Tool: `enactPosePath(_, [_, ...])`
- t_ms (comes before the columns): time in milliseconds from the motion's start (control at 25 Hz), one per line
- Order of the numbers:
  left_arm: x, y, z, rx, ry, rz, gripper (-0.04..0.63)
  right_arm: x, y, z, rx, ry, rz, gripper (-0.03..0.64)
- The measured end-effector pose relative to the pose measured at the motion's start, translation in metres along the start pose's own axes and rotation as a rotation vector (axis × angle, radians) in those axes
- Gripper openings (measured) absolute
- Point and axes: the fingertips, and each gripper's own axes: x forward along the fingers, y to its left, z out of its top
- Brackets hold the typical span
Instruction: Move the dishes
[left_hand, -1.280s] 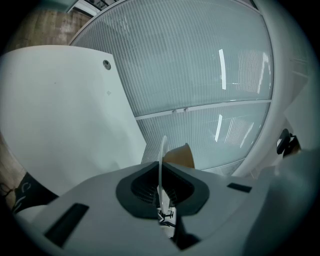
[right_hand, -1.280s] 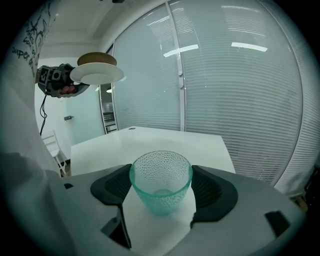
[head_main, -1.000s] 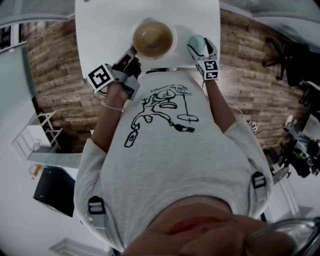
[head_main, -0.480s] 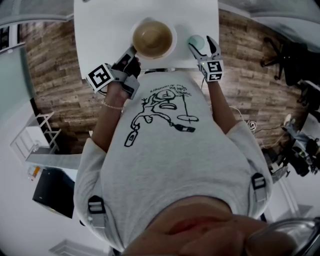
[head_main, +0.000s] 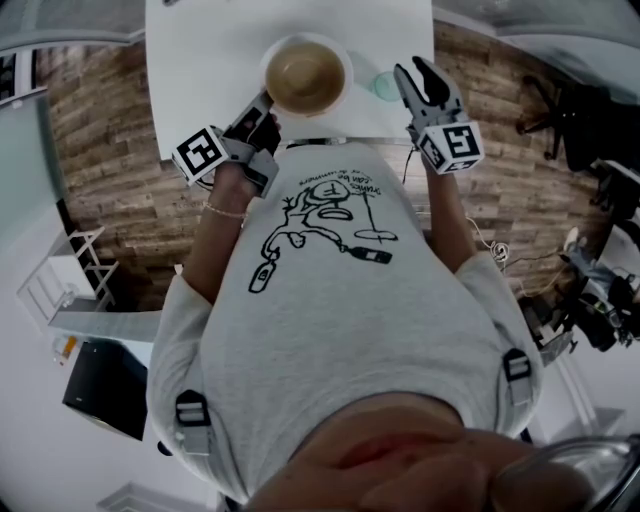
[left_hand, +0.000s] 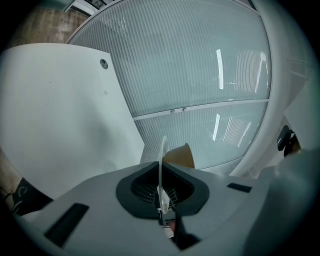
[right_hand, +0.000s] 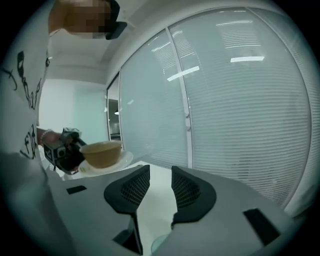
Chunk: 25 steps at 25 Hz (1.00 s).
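A tan bowl (head_main: 305, 73) sits on a white plate (head_main: 342, 100) near the front edge of the white table (head_main: 200, 60). My left gripper (head_main: 262, 112) is shut on the plate's near-left rim. In the left gripper view that rim (left_hand: 162, 160) stands edge-on between the pads, with the bowl (left_hand: 181, 156) behind it. My right gripper (head_main: 412, 70) hangs above the table's right side. Its jaws have just been closing and nothing is between them; a gap still shows in the right gripper view (right_hand: 160, 170). A small pale green cup (head_main: 383, 86) stands on the table below it.
Frosted glass walls with blinds (right_hand: 240, 100) run behind the table. The wood floor (head_main: 110, 150) lies on both sides of the table. In the right gripper view, the bowl (right_hand: 102, 152) and the left gripper (right_hand: 62, 150) show at the left. Office chairs (head_main: 570, 110) stand far right.
My right gripper had the green cup between its wide jaws; it has since lifted up and away to the right, leaving the cup on the table, and its jaws are narrower. The left gripper kept still.
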Motion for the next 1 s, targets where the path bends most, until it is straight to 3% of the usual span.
enactPosePath(160, [0.000,0.000,0.000,0.000,-0.001,0.000,0.011,0.005,0.019,0.043,0.019,-0.032,0.073,0.129])
enactPosePath(400, [0.000,-0.001,-0.001,0.014,-0.001,0.001,0.012,0.012,0.056,0.075,0.006,0.016,0.202,0.086])
enactPosePath(760, [0.001,-0.003,-0.004,0.009,0.015,-0.012,0.012,0.029,0.094,0.077,-0.021,0.136,0.307,0.087])
enactPosePath(1000, [0.003,-0.008,-0.017,0.014,0.041,-0.018,0.012,0.033,0.102,0.059,-0.066,0.257,0.325,0.110])
